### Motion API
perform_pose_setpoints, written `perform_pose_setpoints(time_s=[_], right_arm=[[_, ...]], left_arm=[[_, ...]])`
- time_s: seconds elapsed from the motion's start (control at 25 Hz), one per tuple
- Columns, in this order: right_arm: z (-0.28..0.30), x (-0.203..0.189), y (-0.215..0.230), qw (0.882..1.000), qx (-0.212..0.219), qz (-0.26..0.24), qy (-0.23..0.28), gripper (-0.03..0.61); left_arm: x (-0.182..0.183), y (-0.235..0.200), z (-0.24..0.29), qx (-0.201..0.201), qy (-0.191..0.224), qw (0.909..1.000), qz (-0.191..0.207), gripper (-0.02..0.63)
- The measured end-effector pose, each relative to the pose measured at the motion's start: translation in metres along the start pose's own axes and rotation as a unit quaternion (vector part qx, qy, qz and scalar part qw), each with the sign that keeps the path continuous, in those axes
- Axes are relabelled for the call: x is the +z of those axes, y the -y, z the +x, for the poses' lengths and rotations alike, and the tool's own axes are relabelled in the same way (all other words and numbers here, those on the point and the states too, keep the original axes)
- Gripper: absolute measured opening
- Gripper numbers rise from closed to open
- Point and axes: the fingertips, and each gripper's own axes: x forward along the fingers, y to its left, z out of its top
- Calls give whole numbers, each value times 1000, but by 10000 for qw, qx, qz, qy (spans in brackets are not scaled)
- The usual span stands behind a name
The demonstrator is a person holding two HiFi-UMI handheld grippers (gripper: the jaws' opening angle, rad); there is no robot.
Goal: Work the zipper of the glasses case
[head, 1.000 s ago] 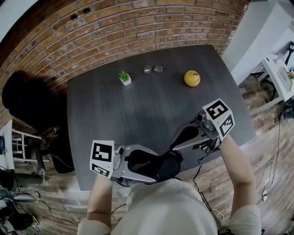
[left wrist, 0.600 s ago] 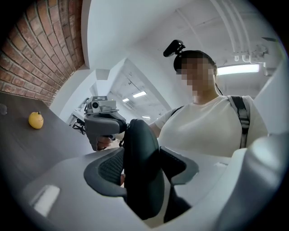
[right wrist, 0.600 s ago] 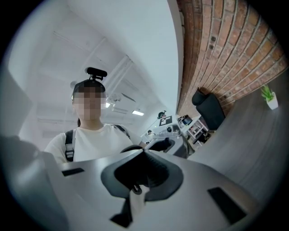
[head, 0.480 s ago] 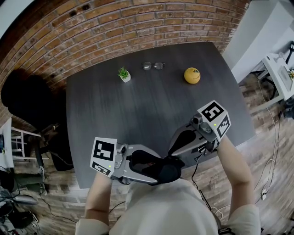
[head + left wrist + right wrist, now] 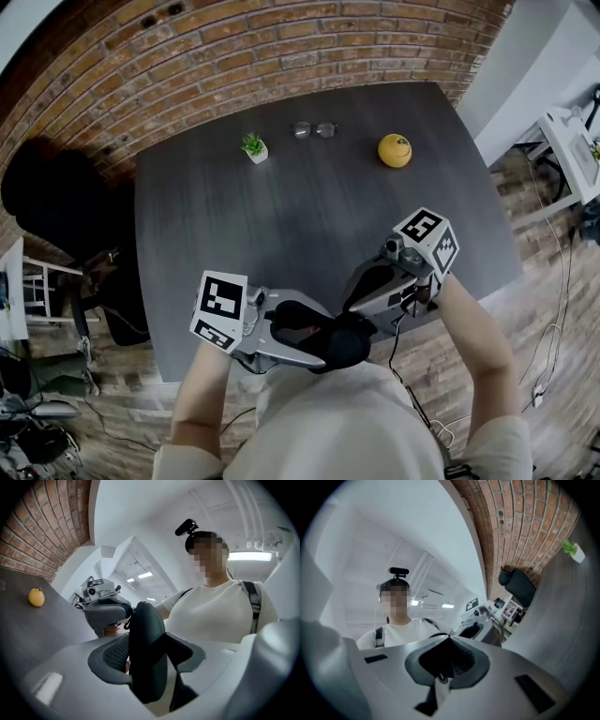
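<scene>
Below the table's near edge, close to my body, I hold the dark glasses case point(image 5: 339, 345) in the air. My left gripper point(image 5: 305, 339) points level to the right and is shut on it. In the left gripper view the case point(image 5: 147, 639) stands on edge between the pads, and the jaws point(image 5: 149, 660) have just been closing a little on it. My right gripper point(image 5: 354, 317) comes in from the right, and is seen beyond the case point(image 5: 105, 606). That gripper point(image 5: 446, 660) is shut on a small metal zipper pull point(image 5: 440, 680) with a pale tab.
On the dark table point(image 5: 281, 225), far side, lie a pair of glasses point(image 5: 313, 129), a small potted plant point(image 5: 254, 148) and a yellow lemon point(image 5: 395, 150). A brick wall runs behind, and a black chair point(image 5: 47, 206) stands at the left.
The right gripper has rolled and tipped, so its marker cube shows a different face. The left gripper has edged slightly to the right with the case. Both hands stay in place.
</scene>
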Motion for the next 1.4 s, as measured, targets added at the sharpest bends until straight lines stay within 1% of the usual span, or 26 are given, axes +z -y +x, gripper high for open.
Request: perform_pose_setpoints(time_s=[0.08,0.12,0.2,0.28,0.32,0.4,0.48,0.6,0.72,0.76,0.84,0.96,1.04,1.12,1.2,1.32,1.4], right_arm=[[-8,-4,12,9978,-570,-206,-255,2],[-11,-7,18,9948,-864,-314,-444,2],[-18,-14,30,9849,-1380,-471,-931,2],[-25,-22,42,9714,-1788,-534,-1465,2],[-29,-28,49,9629,-1990,-545,-1739,2],[-40,-41,66,9415,-2412,-549,-2290,2],[-48,-53,81,9199,-2755,-587,-2727,2],[-58,-61,101,8933,-3188,-789,-3070,2],[-66,-64,117,8649,-3611,-1160,-3287,2],[-67,-65,121,8550,-3736,-1312,-3350,2],[-69,-67,128,8365,-3943,-1575,-3465,2],[-70,-73,137,8107,-4129,-1832,-3724,2],[-71,-76,141,7885,-4245,-2069,-3941,2],[-72,-76,144,7670,-4360,-2360,-4073,2],[-74,-76,146,7528,-4453,-2547,-4125,2],[-78,-81,150,7280,-4540,-2776,-4322,2],[-79,-86,152,7130,-4559,-2916,-4458,2]], left_arm=[[-10,-12,-4,445,-203,9988,-19,241],[-17,-20,-7,684,-347,9971,-19,239],[-32,-35,-12,1111,-669,9915,0,238],[-47,-49,-14,1465,-1016,9840,35,238],[-55,-57,-15,1646,-1229,9786,73,236],[-74,-73,-18,1986,-1691,9652,167,236],[-90,-86,-21,2220,-2022,9536,212,236],[-105,-105,-27,2540,-2279,9396,261,236],[-116,-119,-35,2840,-2524,9242,397,235],[-119,-123,-38,2908,-2579,9204,433,235],[-123,-129,-43,2993,-2645,9156,473,233],[-133,-135,-48,3087,-2820,9069,528,233],[-139,-139,-51,3192,-2919,8999,560,233],[-141,-143,-53,3275,-2906,8973,567,233],[-142,-146,-54,3341,-2895,8950,601,232],[-147,-151,-56,3436,-3016,8866,701,232],[-150,-152,-56,3450,-3049,8848,721,232]])
